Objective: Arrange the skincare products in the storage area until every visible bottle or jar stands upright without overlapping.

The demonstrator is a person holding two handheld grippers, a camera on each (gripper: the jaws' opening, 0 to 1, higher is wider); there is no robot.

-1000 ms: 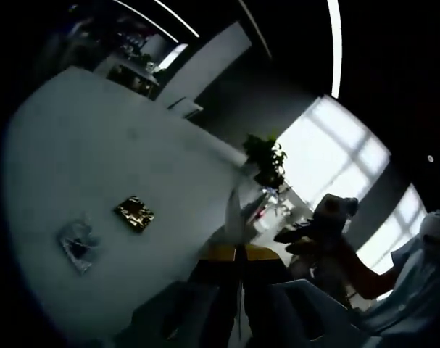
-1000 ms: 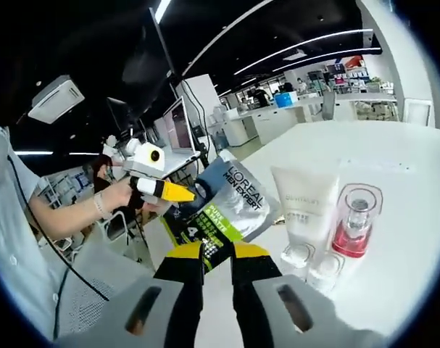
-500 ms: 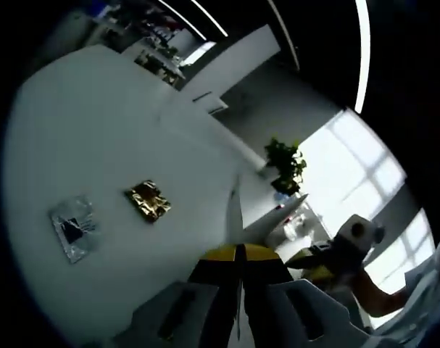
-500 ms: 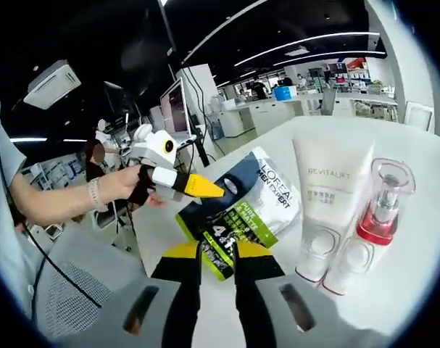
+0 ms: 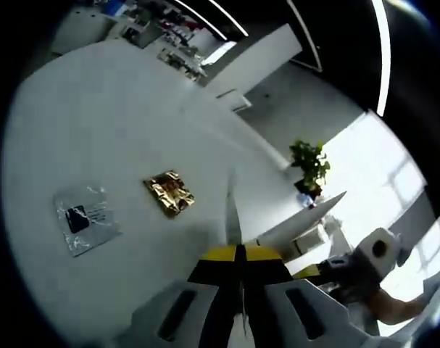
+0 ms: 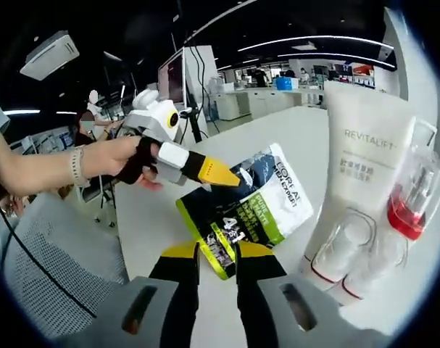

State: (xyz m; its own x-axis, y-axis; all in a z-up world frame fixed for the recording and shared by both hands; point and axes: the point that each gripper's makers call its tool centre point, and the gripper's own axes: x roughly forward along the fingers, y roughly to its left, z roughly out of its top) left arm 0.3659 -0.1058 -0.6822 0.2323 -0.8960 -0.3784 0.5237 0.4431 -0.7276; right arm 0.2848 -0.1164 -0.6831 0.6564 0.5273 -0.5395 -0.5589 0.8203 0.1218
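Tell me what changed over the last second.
The right gripper closed in on the sachet and now holds its lower edge; the left gripper keeps its grip higher up. The white tube and red-capped bottle loom larger. Both packets stayed on the table.

Dark-and-green sachet [image 6: 243,210] held off the table, white tube [image 6: 357,170] upright, red-capped bottle [image 6: 415,206] beside it

Open-plan office or lab floor. Evidence: dark ceiling crossed by long linear light strips [image 6: 306,40]; a ceiling air-conditioning unit [image 6: 49,54]; a monitor [image 6: 170,83] with cables on a stand; rows of white desks [image 6: 277,101] in the background; large windows [image 5: 379,174] and a potted plant [image 5: 310,163] beyond the broad white surface [image 5: 96,130].
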